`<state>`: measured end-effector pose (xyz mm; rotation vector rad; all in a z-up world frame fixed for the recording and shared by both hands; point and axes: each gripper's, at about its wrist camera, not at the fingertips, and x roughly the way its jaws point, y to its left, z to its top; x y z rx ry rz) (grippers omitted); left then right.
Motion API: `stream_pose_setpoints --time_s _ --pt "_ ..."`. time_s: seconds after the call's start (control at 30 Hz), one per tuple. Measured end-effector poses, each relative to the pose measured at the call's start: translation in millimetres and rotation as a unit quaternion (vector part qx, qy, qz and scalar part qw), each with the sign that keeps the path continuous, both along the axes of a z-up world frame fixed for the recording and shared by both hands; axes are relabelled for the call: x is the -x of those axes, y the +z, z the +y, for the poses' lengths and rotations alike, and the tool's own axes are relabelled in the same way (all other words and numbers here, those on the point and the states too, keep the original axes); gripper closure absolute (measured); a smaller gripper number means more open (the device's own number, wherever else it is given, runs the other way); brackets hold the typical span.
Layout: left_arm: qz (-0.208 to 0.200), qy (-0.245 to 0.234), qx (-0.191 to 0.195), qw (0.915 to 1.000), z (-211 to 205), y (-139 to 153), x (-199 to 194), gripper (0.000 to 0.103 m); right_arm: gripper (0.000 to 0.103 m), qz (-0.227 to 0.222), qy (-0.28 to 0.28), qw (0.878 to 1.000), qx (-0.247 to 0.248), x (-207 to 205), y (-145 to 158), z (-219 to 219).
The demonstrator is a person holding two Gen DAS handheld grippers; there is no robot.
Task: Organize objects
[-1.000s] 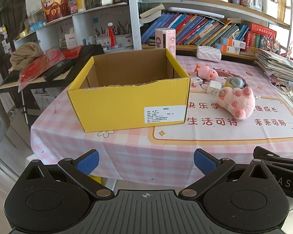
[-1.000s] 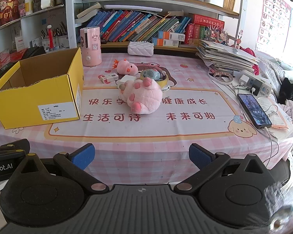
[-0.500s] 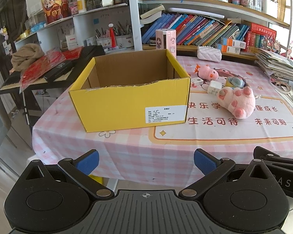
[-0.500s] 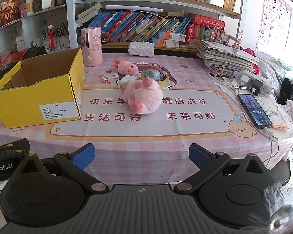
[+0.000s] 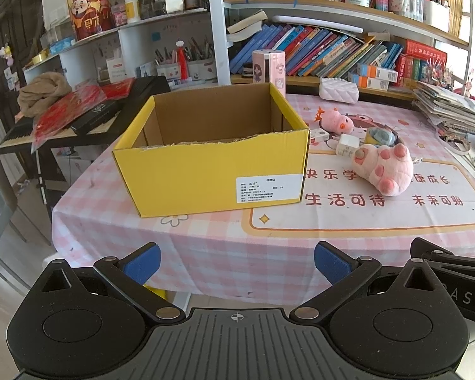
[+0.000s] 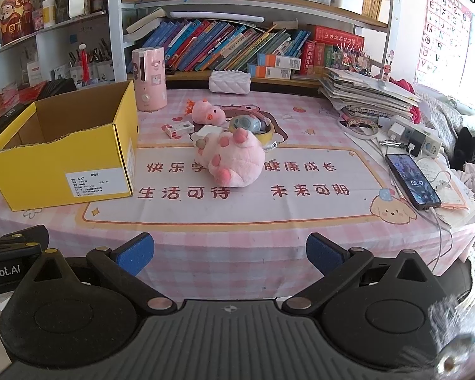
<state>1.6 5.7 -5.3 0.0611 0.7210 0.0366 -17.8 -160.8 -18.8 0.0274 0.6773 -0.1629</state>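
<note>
An open yellow cardboard box (image 5: 212, 171) (image 6: 66, 164) stands on the left of the pink checked table and looks empty inside. To its right lie a big pink plush paw (image 5: 384, 169) (image 6: 234, 161), a small pink plush pig (image 5: 334, 122) (image 6: 207, 112), a tape roll with a grey-blue toy in it (image 5: 380, 136) (image 6: 253, 126), and small white boxes (image 6: 179, 129). My left gripper (image 5: 236, 261) is open and empty, short of the table's near edge in front of the box. My right gripper (image 6: 229, 251) is open and empty, short of the edge in front of the plush paw.
A pink cylinder appliance (image 6: 149, 79) and a white quilted case (image 6: 229, 81) stand at the back. A phone (image 6: 411, 180), chargers, cables and stacked papers (image 6: 367, 95) fill the right side. Bookshelves rise behind. A keyboard with red bags (image 5: 69, 114) is to the left.
Both views have shifted slightly left, so the box and toys sit a little further right in view. Both grippers stay open and empty.
</note>
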Motion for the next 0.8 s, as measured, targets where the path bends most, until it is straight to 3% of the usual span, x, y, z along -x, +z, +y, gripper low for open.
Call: stream_pose_setpoints --time_s 0.8 --pt "0.005 -0.009 0.004 0.9999 -14 -4 -21 0.000 0.000 0.005 -0.011 1.000 0.000 -11 -4 -14"
